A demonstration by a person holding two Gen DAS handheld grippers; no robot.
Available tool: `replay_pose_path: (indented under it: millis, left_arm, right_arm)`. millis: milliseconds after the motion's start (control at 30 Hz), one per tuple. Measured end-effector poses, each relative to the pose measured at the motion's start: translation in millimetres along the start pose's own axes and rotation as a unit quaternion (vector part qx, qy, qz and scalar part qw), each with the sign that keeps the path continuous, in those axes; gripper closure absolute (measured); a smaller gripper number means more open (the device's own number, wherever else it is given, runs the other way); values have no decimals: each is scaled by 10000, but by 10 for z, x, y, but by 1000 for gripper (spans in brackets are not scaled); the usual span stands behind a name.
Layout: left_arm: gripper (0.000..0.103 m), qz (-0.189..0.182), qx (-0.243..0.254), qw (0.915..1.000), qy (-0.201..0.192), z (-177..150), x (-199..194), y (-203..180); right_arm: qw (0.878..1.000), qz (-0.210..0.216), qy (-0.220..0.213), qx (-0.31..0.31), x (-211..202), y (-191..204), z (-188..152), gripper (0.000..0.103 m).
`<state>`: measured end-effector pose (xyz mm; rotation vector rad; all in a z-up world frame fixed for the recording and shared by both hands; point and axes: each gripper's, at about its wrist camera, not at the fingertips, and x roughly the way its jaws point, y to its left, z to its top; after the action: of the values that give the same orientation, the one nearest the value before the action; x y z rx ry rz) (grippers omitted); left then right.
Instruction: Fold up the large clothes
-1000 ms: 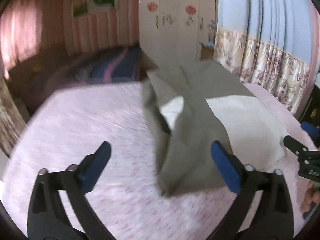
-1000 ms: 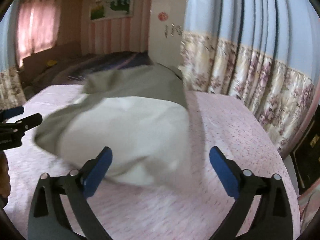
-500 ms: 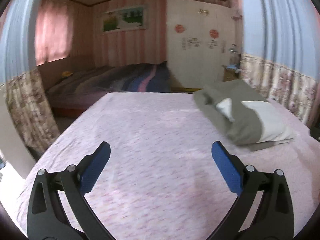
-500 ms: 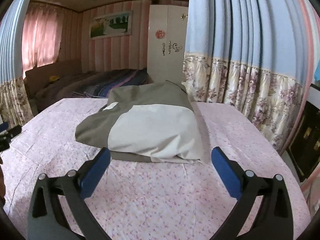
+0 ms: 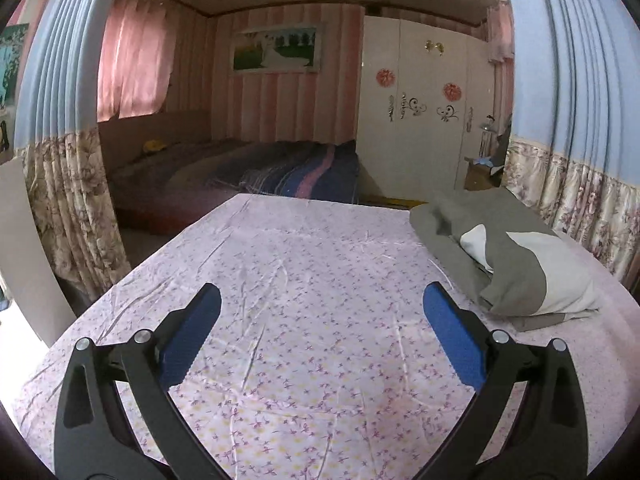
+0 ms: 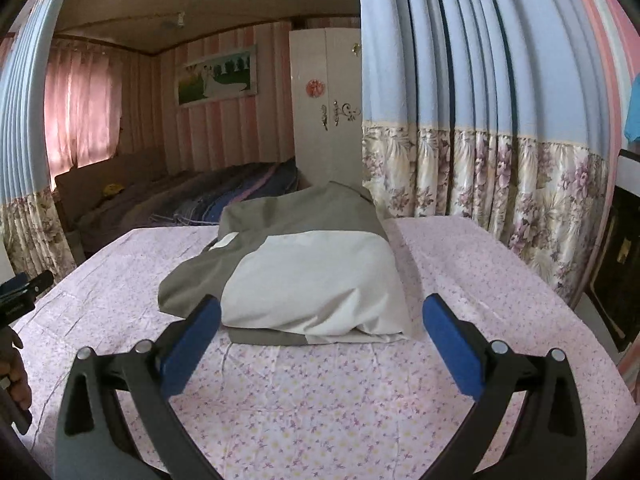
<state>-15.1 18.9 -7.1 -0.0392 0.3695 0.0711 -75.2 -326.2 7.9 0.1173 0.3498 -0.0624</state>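
A folded grey and white garment (image 6: 304,268) lies on the pink flowered sheet (image 6: 360,400), just beyond my right gripper (image 6: 320,316), which is open and empty. In the left wrist view the same garment (image 5: 516,268) rests at the right side of the sheet (image 5: 300,320). My left gripper (image 5: 320,312) hangs open over bare sheet, well to the left of the garment, with nothing between its blue pads. The left tool's tip (image 6: 24,288) and a hand (image 6: 14,376) show at the left edge of the right wrist view.
Blue and floral curtains (image 6: 500,160) hang close along the right side of the sheet. A second bed with a striped blanket (image 5: 280,172) stands beyond the far edge. A white wardrobe (image 5: 420,120) is behind it. More floral curtain (image 5: 68,208) hangs at the left.
Both grippers have pulled back from the garment, which now lies still and folded. The left gripper swung left and away, so the garment sits far right in its view.
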Motion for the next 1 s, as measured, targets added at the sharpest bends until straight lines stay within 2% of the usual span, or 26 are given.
replay_pose_path:
  millis: [100,267,467,733,1000]
  left_arm:
    - [3,-99,166,9998,-100,-12,-15,-98]
    - [3,-15,386,9987,-346,-112,-57,-214]
    - [3,-56,383,9990,-223,-225,17,-228]
    - [3,-162,260,9994,-130,-262,73,-162]
    - [3,-135,267,9995,-93,-268,85,-144]
  right_arm:
    - [10000,-25,-43,33,10,-34,-33,2]
    - [9998,-45,-163,-60,44,-20,-120,2]
    - [9995,-84,-130,-285,112,61,-239,2]
    - [9995,-139,-77,-267,156,42,-371,2]
    - [9991,-211,-354,-77,52,-17,-380,2]
